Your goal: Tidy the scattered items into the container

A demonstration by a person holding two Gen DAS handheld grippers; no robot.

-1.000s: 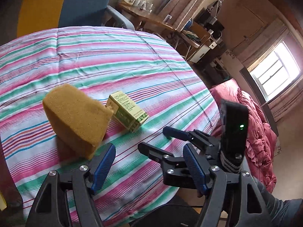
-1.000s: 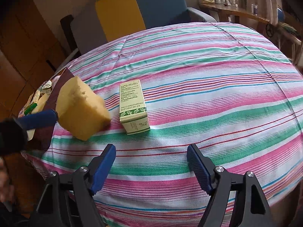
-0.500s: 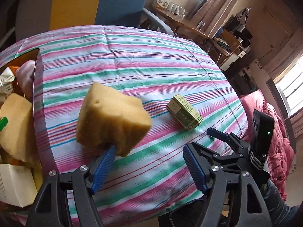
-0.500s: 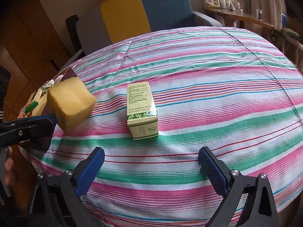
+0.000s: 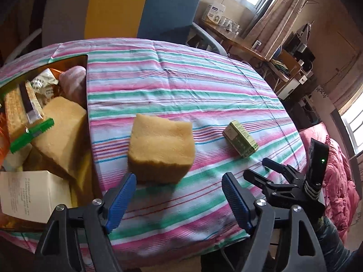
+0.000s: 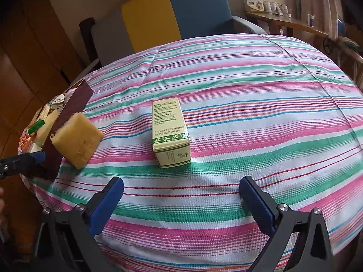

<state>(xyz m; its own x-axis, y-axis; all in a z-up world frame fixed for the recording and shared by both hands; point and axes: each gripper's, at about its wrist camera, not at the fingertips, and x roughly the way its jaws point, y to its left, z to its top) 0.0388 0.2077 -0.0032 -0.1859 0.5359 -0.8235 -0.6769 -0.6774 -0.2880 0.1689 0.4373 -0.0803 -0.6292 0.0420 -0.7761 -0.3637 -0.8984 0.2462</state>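
Observation:
A yellow sponge [image 5: 161,149] hangs tilted just off the striped cloth, touching the left fingertip of my left gripper [image 5: 179,181], which is open and wide. From the right wrist the sponge [image 6: 77,140] sits against the dark wall of the brown container [image 6: 72,104]. A small green-and-cream carton [image 6: 170,131] lies flat on the cloth, straight ahead of my open right gripper [image 6: 181,190], with a gap between them. In the left wrist view the carton [image 5: 240,139] lies right of the sponge, and the right gripper [image 5: 255,166] is below it.
The container [image 5: 68,59] at the table's left edge holds another sponge [image 5: 61,124], a green clip [image 5: 31,133], a white box [image 5: 34,195] and snack packets [image 5: 13,106]. A blue and yellow chair [image 6: 172,11] stands behind the table. The cloth drops off at the near edge.
My left gripper has swung left toward the container, and the sponge has travelled with it, away from the carton. The right gripper has moved closer to the carton and stays open.

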